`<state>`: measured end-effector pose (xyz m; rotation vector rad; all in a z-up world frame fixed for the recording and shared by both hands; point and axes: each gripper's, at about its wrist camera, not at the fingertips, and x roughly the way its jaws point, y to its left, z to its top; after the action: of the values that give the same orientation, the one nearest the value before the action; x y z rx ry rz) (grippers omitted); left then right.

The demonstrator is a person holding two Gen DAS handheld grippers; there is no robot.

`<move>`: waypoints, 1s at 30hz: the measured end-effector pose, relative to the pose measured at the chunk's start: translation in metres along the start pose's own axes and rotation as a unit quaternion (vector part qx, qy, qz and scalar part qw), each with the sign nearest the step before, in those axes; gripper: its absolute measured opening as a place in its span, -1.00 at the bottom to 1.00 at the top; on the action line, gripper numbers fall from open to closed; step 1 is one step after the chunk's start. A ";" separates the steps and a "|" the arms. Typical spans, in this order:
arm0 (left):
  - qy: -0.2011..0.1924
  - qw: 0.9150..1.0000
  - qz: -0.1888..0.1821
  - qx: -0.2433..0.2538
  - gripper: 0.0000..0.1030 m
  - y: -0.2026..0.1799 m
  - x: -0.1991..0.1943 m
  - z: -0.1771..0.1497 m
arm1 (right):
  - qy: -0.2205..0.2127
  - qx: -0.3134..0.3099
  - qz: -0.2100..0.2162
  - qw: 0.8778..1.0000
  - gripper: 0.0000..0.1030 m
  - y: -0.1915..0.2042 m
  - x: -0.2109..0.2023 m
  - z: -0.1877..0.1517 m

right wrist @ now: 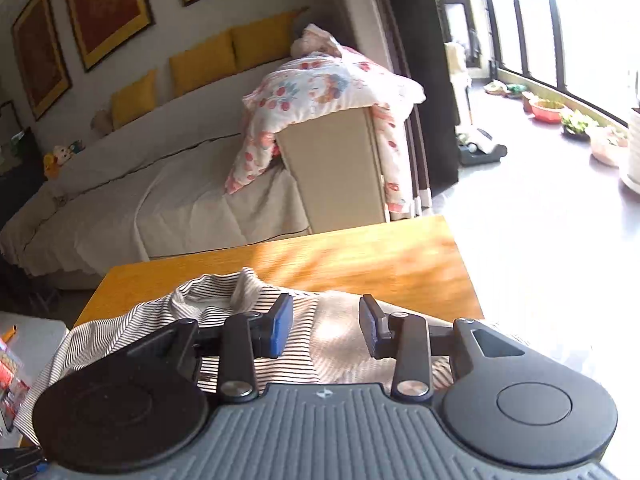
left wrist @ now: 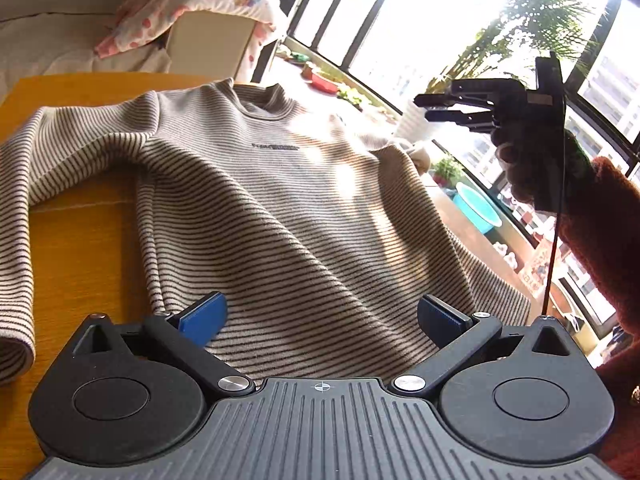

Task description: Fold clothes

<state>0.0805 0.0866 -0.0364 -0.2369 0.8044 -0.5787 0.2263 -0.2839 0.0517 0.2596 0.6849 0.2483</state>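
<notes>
Sweater [left wrist: 280,200] flat beneath open left claw [left wrist: 320,316]

Your right gripper [right wrist: 326,330]: blue-padded jaws parted, nothing between them, held above a striped sweater [right wrist: 192,312]. The sweater lies bunched at the near edge of the wooden table [right wrist: 360,260], its collar toward the far side. Beyond the far edge, a sofa [right wrist: 160,184] with a floral quilt [right wrist: 328,84] draped over what may be its armrest.
</notes>
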 end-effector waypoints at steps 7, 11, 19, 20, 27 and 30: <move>0.000 0.998 0.011 -0.064 1.00 0.002 0.004 0.010 | 0.021 0.323 0.002 0.946 -0.18 -0.147 -0.003 -0.034; -0.022 0.992 0.019 -0.127 1.00 0.004 0.005 0.022 | 0.014 0.459 0.065 0.886 -0.03 -0.179 0.025 -0.071; -0.215 0.963 0.018 -0.162 1.00 -0.012 -0.025 0.047 | -0.015 0.561 0.136 0.816 -0.12 -0.202 0.084 -0.093; -0.235 0.957 0.024 -0.167 1.00 -0.012 -0.030 0.047 | -0.028 0.541 0.135 0.829 -0.33 -0.201 0.085 -0.087; -0.288 0.941 0.051 -0.168 1.00 -0.002 -0.056 0.050 | -0.135 0.235 0.150 0.951 -0.57 -0.111 0.011 -0.007; -0.277 0.941 0.043 -0.190 1.00 0.007 -0.054 0.046 | -0.111 0.007 0.150 0.982 -0.57 -0.016 -0.016 0.016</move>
<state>0.0876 0.1221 0.0251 -0.6842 0.3663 -0.2434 0.2271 -0.3066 0.0675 0.3984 0.4248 0.4959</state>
